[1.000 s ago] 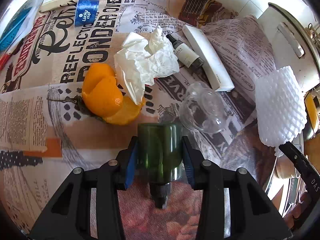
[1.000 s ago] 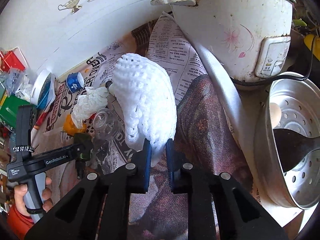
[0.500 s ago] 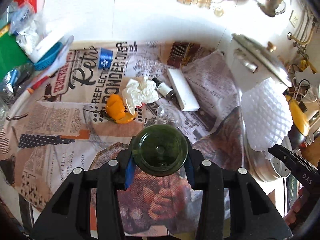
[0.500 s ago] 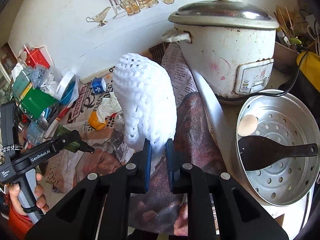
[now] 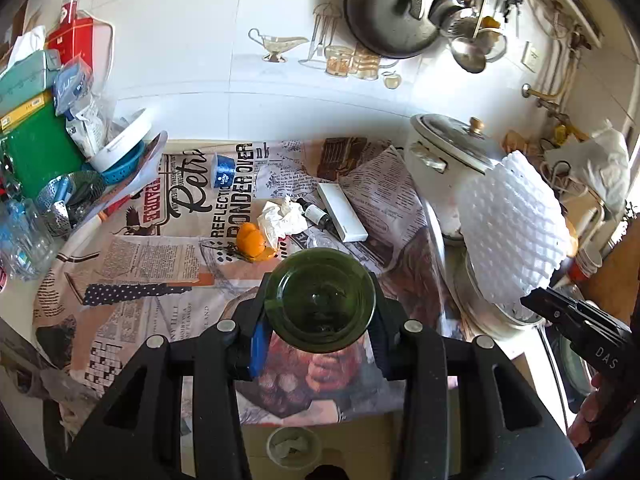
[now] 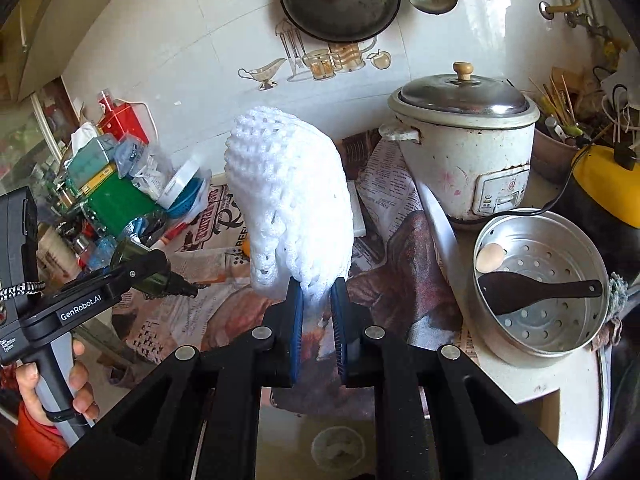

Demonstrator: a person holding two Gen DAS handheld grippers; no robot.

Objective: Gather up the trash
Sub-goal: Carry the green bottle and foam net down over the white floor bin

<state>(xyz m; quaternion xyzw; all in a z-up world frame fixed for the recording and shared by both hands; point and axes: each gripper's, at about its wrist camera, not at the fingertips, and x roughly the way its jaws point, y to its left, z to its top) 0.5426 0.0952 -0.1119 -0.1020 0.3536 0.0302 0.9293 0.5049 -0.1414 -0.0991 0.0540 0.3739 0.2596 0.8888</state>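
The left gripper [image 5: 318, 334] is clenched on a dark green glass bottle [image 5: 320, 300], whose round base faces its camera; in the right wrist view the bottle [image 6: 150, 270] lies roughly level, neck pointing right. The right gripper [image 6: 316, 316] pinches the lower edge of a white foam fruit net [image 6: 288, 204], which stands up from its fingers [image 6: 295, 320].

Since a second ago both have risen well clear of the counter [image 5: 132, 312]: the bottle, then seen side-on just above the newspaper, has tipped base-forward, and the leftover litter has shrunk into the distance.

Still on the newspaper-covered counter are orange peel [image 5: 250, 240], a crumpled white tissue [image 5: 280, 220], a small dropper bottle [image 5: 316, 214], a white carton [image 5: 342, 216] and a blue cup [image 5: 222, 170]. To the right stand a white rice cooker [image 6: 468, 148] and a perforated steamer tray [image 6: 540, 284] holding an egg [image 6: 489, 258] and a dark spatula [image 6: 532, 290]. Pans and ladles hang on the tiled wall [image 6: 180, 60].
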